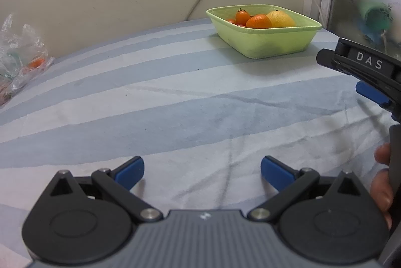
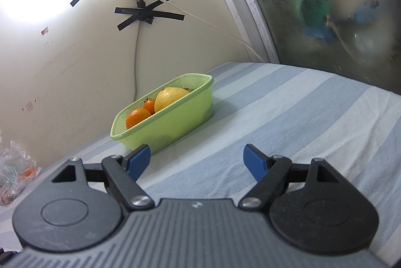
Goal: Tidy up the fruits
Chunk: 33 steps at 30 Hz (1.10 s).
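Left gripper, right gripper: jaws spread wide, empty. Lemon, mandarin, cherry tomatoes already in green tub near wall. Remaining orange fruit in plastic bag, far left; approach low, grip gently.

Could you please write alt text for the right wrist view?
A light green plastic tub holding a yellow citrus fruit and orange fruits sits on a blue-and-white striped cloth, beyond the open right gripper.
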Motion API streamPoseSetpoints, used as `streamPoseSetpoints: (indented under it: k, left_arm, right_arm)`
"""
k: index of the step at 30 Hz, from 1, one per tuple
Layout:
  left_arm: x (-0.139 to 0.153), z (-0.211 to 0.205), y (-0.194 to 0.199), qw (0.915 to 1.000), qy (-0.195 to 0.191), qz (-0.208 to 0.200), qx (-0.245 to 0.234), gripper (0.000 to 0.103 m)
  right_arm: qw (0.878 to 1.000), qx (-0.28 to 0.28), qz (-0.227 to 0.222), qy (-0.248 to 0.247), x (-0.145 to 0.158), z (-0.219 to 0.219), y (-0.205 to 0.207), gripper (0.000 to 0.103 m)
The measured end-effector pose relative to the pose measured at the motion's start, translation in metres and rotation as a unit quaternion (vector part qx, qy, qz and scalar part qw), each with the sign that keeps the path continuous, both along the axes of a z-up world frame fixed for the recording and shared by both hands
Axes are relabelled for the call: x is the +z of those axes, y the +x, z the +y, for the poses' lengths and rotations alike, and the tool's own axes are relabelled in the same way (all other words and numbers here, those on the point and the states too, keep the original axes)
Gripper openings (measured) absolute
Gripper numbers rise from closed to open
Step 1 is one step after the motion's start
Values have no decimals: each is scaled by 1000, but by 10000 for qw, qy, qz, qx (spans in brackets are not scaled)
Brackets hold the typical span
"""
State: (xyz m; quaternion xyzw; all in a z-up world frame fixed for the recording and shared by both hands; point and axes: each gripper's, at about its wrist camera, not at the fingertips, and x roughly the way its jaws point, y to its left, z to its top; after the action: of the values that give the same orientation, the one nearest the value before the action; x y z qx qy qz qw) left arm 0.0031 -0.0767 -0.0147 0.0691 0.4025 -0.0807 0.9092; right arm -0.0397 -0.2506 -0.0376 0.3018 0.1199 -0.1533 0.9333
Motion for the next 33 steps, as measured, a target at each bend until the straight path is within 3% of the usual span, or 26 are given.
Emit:
streamPoseSetpoints:
  k: [33]
  left_arm:
    - [-1, -1, -4, 9988, -263, 303, -272, 103]
  right_arm:
    - [10000, 9, 6, -6, 0, 0, 0, 83]
